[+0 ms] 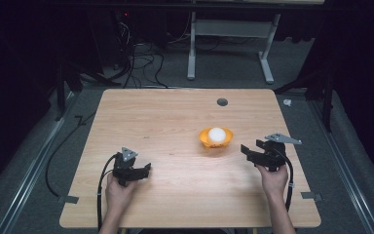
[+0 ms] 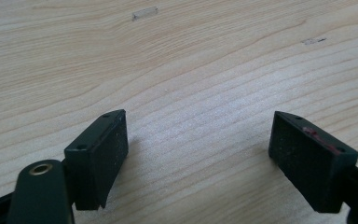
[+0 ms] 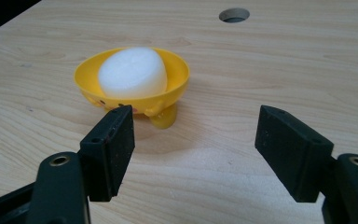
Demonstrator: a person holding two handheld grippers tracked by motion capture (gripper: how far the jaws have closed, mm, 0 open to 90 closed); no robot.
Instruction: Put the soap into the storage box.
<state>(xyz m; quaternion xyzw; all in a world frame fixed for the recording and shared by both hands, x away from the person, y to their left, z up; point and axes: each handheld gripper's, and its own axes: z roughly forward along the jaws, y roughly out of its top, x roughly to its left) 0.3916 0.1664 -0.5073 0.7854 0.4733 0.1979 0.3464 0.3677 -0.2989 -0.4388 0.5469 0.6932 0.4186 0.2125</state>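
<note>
High view: yellow bowl [image 1: 216, 138] sits right of centre on the wooden table [image 1: 175, 122], with a white egg-shaped piece [image 1: 216, 134] resting inside it. Right gripper [image 1: 256, 151] is just beside the bowl, jaws spread wide and empty, aimed at it, likely lined up for a grab. Left gripper [image 1: 139, 171] is well apart on the near left, jaws also wide and empty over bare wood, probably parked out of the way.

We see a pale wooden table [image 1: 175, 117] with a round hole [image 1: 222, 102] near its far edge. On it, just ahead of the right gripper [image 3: 193, 149], sits a yellow bowl [image 3: 177, 77] holding a white egg-shaped thing [image 3: 133, 72].
</note>
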